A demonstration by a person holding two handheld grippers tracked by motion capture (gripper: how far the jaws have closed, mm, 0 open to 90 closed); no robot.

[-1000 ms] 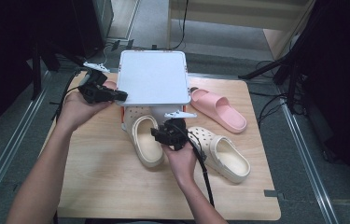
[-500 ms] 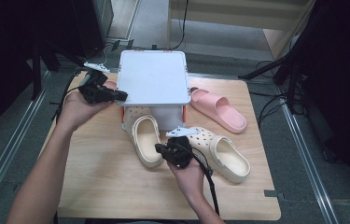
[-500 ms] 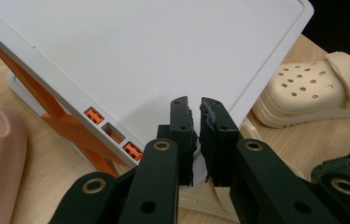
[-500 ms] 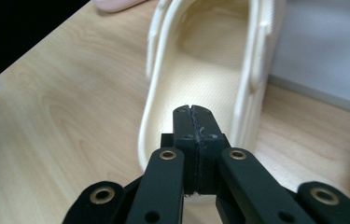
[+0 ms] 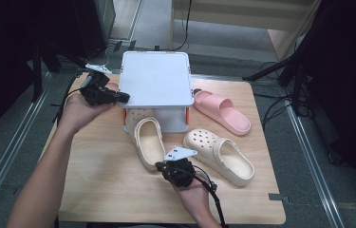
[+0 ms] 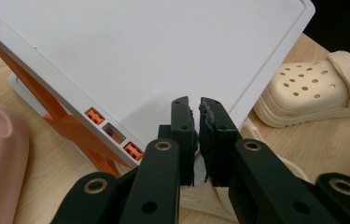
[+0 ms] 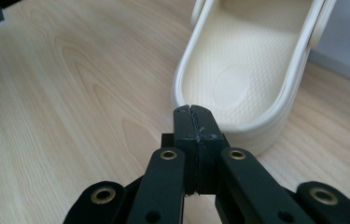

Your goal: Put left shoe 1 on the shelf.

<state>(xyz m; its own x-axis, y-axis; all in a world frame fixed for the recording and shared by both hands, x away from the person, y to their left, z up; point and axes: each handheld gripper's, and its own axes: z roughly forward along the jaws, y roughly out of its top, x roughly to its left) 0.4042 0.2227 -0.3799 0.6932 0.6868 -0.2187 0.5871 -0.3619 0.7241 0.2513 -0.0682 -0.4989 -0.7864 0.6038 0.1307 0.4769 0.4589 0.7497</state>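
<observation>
Just smooth white lid (image 5: 155,78), pebbled cream clog (image 7: 247,70), w/ woodgrain table (image 5: 95,166).

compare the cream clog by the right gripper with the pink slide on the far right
The cream clog is off-white with a heel strap and lies half under the white lid; the pink slide is pink, strapless at the heel, and lies in the open. The clog points up the table, the slide lies diagonally. Both rest sole-down on the wooden table.

Cream clogs (image 5: 219,153), holed toes; pink slide (image 5: 223,111); white lid (image 5: 155,78), orange clips (image 6: 93,115); light wood table (image 5: 104,166).
</observation>
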